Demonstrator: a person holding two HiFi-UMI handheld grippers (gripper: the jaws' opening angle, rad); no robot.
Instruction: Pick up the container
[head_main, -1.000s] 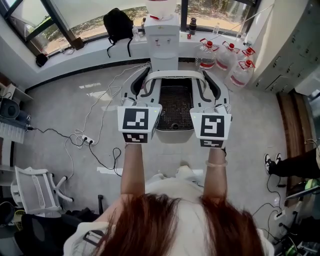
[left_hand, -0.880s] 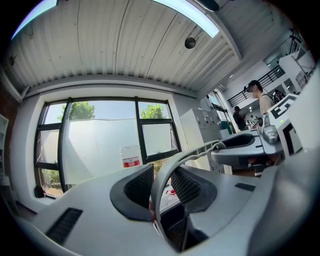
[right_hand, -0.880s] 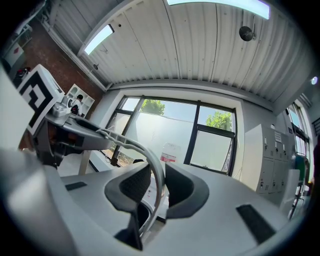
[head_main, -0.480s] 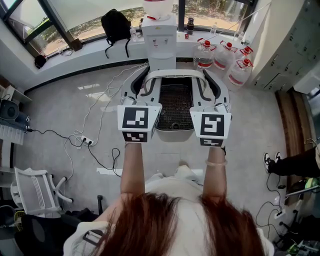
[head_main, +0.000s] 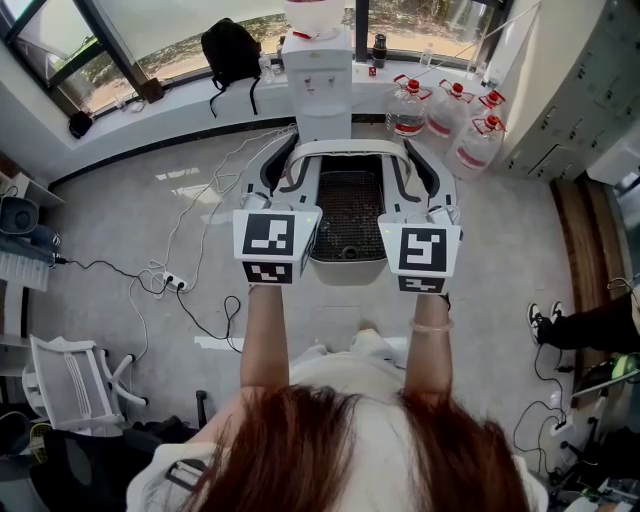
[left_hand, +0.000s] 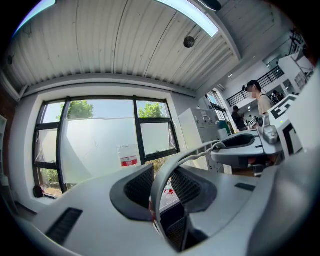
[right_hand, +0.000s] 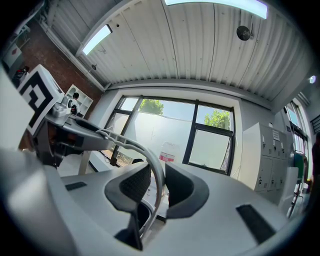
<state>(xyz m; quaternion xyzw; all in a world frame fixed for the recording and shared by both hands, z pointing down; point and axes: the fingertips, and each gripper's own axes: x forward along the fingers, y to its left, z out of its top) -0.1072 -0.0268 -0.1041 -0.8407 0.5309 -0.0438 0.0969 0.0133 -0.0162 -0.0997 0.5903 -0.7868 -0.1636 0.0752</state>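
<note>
We hold a two-jaw gripper in each hand, arms stretched forward. Between them is the container (head_main: 348, 150), an oblong tub with a smooth, pale grey-white rim that curves round its far end and a dark mesh inside. It is out ahead of us over the grey floor (head_main: 150, 220), in front of a white water dispenser (head_main: 322, 70). The left gripper (head_main: 282, 178) is clamped on the rim's left side and the right gripper (head_main: 418, 178) on its right side. In each gripper view the thin pale rim runs between the two dark ribbed pads, which are drawn in narrow against it. Large water bottles (head_main: 408, 108) stand by the window.
</note>
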